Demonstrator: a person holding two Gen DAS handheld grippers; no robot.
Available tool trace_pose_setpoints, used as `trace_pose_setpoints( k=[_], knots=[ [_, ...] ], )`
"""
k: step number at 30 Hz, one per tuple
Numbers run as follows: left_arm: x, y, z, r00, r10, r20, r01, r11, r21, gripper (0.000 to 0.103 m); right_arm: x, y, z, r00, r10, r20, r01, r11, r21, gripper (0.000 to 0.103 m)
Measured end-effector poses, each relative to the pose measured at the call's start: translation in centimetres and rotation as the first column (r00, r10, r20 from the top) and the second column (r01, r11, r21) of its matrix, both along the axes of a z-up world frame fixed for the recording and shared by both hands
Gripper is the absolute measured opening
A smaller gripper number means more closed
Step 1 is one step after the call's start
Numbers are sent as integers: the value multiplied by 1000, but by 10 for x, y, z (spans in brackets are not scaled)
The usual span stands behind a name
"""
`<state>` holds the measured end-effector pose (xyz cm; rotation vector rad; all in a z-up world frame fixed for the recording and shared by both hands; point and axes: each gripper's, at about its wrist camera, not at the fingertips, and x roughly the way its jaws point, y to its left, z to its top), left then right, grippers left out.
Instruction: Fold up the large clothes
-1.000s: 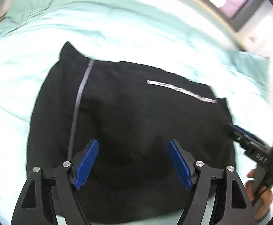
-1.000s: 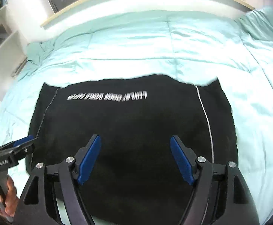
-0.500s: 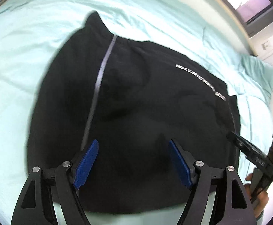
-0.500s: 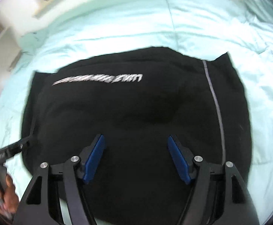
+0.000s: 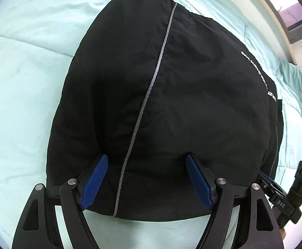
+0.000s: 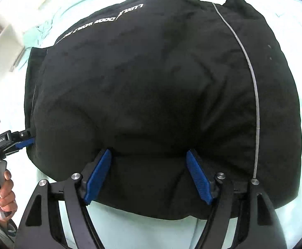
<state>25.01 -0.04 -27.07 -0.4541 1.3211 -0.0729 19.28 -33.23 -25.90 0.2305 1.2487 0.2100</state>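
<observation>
Black jacket (image 5: pixel 171 103) lay folded on mint-green bed (image 5: pixel 22 95). Left gripper (image 5: pixel 145 179) and right gripper (image 6: pixel 148 176) both spread wide at its near hem, gripping nothing.

Mint-green bed quilt (image 5: pixel 22 95); black garment (image 5: pixel 171 103) lying on it.

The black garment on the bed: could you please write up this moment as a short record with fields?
garment: black garment, spread on the bed, partly folded
markings: grey stripe along its length; white lettering near the far edge
surface: pale green bedspread
left gripper: open, low over the near edge of the garment
right gripper: open, low over the near edge of the garment
contact: fingers look pressed against the cloth, nothing clamped
hand: left hand on the gripper's handle
</observation>
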Motion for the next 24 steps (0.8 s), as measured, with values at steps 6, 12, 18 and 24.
trace_pose_setpoints(
  k=[6, 12, 18, 24],
  knots=[
    [-17, 2, 29, 1000, -22, 21, 23, 1000, -21, 79, -17, -16, 20, 995, -100, 3, 100, 994, -38, 77],
    [-29, 26, 1, 996, 61, -59, -58, 997, 44, 79, -52, -41, 2, 987, -160, -4, 159, 983, -91, 77],
    [-28, 23, 20, 1000, -2, -18, 4, 996, 94, 93, -55, -60, 14, 991, -131, -13, 131, 991, -17, 77],
    [-23, 42, 66, 996, 9, 85, -13, 999, 52, 93, -62, -117, 56, 974, -200, 106, 199, 980, 17, 79]
  ],
)
